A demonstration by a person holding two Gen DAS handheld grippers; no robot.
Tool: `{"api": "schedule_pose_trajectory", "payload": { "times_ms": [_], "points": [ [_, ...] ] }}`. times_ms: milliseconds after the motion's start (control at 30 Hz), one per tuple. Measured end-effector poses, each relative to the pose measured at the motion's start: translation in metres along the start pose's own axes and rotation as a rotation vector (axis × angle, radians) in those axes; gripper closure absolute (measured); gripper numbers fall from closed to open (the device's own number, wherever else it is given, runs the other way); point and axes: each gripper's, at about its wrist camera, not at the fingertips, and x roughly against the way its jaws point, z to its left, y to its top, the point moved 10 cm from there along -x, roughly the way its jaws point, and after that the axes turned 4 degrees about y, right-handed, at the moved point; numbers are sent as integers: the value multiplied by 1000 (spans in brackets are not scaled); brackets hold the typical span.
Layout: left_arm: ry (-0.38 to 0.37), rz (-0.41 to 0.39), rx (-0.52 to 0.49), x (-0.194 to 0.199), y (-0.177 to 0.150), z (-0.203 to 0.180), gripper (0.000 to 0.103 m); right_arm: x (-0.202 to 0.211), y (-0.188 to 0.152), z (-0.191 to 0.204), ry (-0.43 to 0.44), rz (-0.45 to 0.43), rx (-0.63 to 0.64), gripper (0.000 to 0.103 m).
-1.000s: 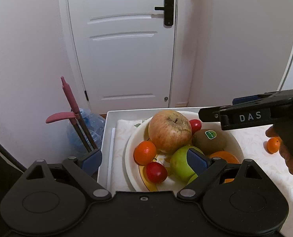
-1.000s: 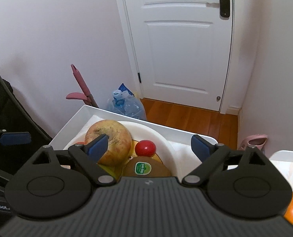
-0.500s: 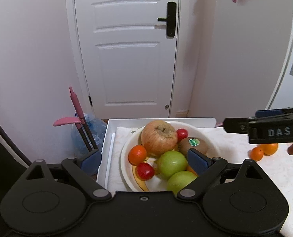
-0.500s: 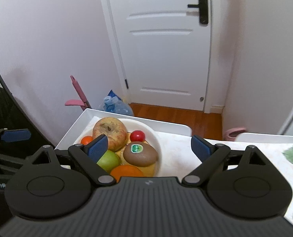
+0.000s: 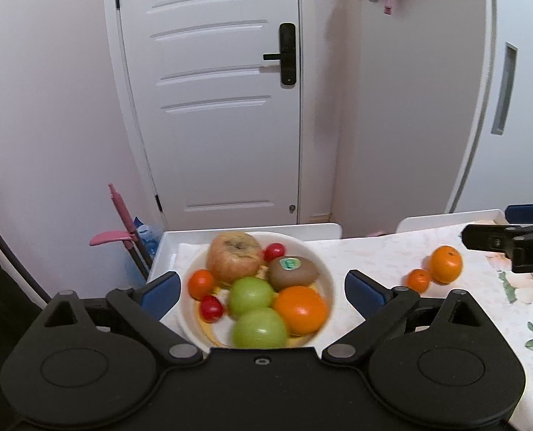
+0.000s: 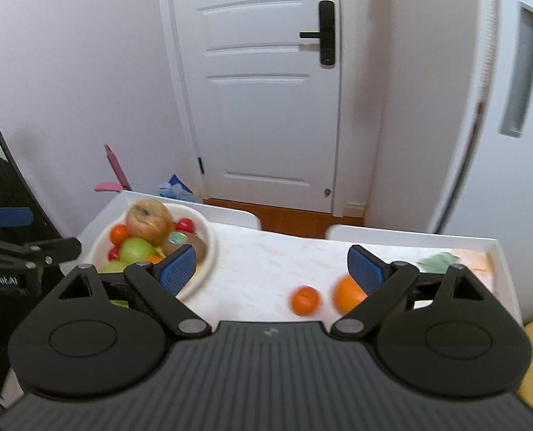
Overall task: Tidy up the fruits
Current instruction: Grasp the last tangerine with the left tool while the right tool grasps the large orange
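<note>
**Fruit gathered in a white bowl, two oranges left loose on the table**

A white bowl [image 5: 329, 273] is seen at the left end of the table, set on a white tray [image 5: 166, 248]. It is filled with a large reddish apple [image 5: 234, 254] at the back, a kiwi [image 5: 293, 271] with a green sticker just right of it, two green apples [image 5: 251, 294] in the middle and front, a large orange [image 5: 300, 309] at the front right, a small orange fruit [image 5: 201, 283] on the left, and two small red fruits, one at the back [image 5: 274, 251] and one at the front left [image 5: 211, 308]. The pieces are packed closely and mostly touch.

Well apart from the bowl, to its right, a bigger orange [image 5: 445, 264] and a small mandarin [image 5: 418, 280] are found lying just beside each other on the floral tablecloth [image 5: 374, 251]; the same pair is blurred in the right wrist view.

The left gripper [image 5: 262, 289] is held above the bowl with its blue-padded fingers spread wide apart, nothing being grasped. The right gripper [image 6: 273, 269] is likewise released, its fingers parted over the bare cloth, with the bigger orange partly hidden behind the right finger [image 6: 365, 269].

Beyond the table a white panelled door [image 5: 212, 107] with a black handle [image 5: 284, 55] is seen, a pink-handled tool [image 5: 121, 215] is leaned against the wall, and a water bottle [image 5: 146, 237] is placed on the floor beside it
</note>
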Motion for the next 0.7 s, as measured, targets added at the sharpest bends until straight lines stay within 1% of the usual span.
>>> {"api": "schedule_pose_trajectory", "payload": {
  "times_ms": [133, 300, 433, 567, 633, 700],
  "points": [
    [-10, 4, 14, 0, -4, -30, 1, 7, -13, -35, 9, 20, 3, 0],
    [-35, 16, 1, -9, -12, -71, 1, -1, -28, -71, 20, 51, 34, 0],
    [-62, 24, -21, -27, -19, -101, 1, -16, -41, -99, 39, 75, 69, 0],
    [-91, 24, -65, -51, -24, -129, 1, -35, -56, -119, 66, 89, 102, 0],
    [-109, 21, -100, -66, -27, -144, 3, -46, -64, -126, 87, 96, 120, 0],
    [-140, 35, -124, -83, -32, -156, 10, -55, -71, -129, 118, 98, 134, 0]
  ]
}}
